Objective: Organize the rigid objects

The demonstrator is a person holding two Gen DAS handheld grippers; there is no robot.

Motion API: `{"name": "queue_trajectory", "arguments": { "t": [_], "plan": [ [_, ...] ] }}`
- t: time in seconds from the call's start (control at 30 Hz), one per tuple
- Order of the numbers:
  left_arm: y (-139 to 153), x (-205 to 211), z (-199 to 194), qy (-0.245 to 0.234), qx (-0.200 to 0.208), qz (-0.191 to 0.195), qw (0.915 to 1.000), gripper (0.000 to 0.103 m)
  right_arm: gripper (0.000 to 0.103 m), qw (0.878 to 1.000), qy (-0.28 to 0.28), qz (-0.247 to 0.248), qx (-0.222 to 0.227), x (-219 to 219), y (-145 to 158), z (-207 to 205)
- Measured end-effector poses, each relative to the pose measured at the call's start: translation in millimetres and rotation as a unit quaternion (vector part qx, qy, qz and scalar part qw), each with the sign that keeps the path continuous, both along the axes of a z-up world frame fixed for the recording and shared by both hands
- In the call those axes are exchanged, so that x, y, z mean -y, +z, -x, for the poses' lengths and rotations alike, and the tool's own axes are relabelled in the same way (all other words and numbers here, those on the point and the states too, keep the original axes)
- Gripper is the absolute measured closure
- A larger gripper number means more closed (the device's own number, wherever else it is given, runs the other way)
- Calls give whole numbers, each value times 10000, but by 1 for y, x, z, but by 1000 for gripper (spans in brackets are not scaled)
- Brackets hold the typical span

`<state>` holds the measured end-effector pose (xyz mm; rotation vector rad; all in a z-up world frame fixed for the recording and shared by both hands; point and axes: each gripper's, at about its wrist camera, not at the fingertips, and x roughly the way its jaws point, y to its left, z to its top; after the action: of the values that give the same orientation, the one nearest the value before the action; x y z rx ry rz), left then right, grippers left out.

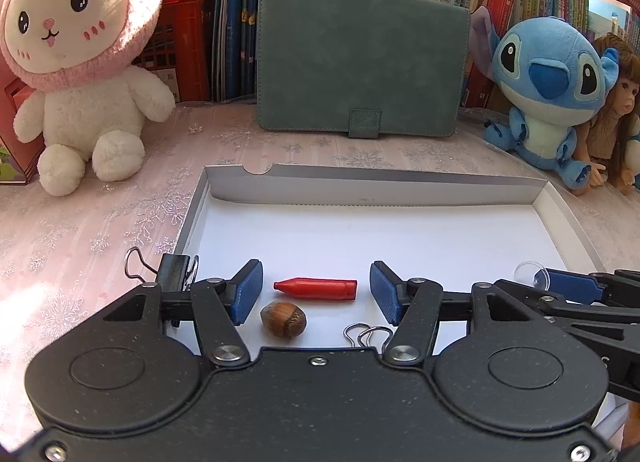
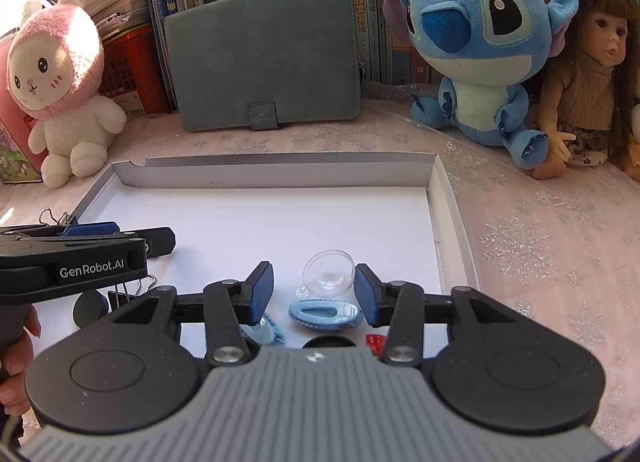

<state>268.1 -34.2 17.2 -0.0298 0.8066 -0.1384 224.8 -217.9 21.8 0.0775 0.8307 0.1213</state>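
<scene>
A shallow white box (image 1: 224,198) lies on the table, also in the right wrist view (image 2: 434,190). My left gripper (image 1: 316,292) is open over its near part, with a red pen cap (image 1: 316,288) between the fingers and a brown hazelnut (image 1: 283,319) just below. A wire binder clip (image 1: 366,334) lies near the right finger. My right gripper (image 2: 314,294) is open, with a clear suction cup (image 2: 329,272) and a blue oval piece (image 2: 325,315) between its fingers.
A black binder clip (image 1: 172,274) sits on the box's left edge. A pink rabbit plush (image 1: 76,62), a green case (image 1: 360,58), a Stitch plush (image 1: 552,90) and a doll (image 2: 588,74) line the back before shelved books.
</scene>
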Motion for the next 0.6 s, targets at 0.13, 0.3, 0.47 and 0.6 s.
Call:
{"name": "queue_trajectory", "arguments": {
  "t": [0.13, 0.3, 0.47, 0.6],
  "plan": [
    [0, 0, 2, -70, -6, 66, 10000, 31, 30, 9997, 51, 226, 109, -5, 1, 4],
    [4, 0, 9, -43, 76, 48, 10000, 21, 24, 9988, 84, 393, 285, -8, 6, 10],
    [8, -5, 16, -34, 170, 17, 9998, 19, 18, 9971, 146, 581, 475, -10, 12, 18],
    [12, -7, 25, -74, 227, 31, 9997, 18, 17, 9959, 159, 682, 580, -12, 14, 25]
  ]
}}
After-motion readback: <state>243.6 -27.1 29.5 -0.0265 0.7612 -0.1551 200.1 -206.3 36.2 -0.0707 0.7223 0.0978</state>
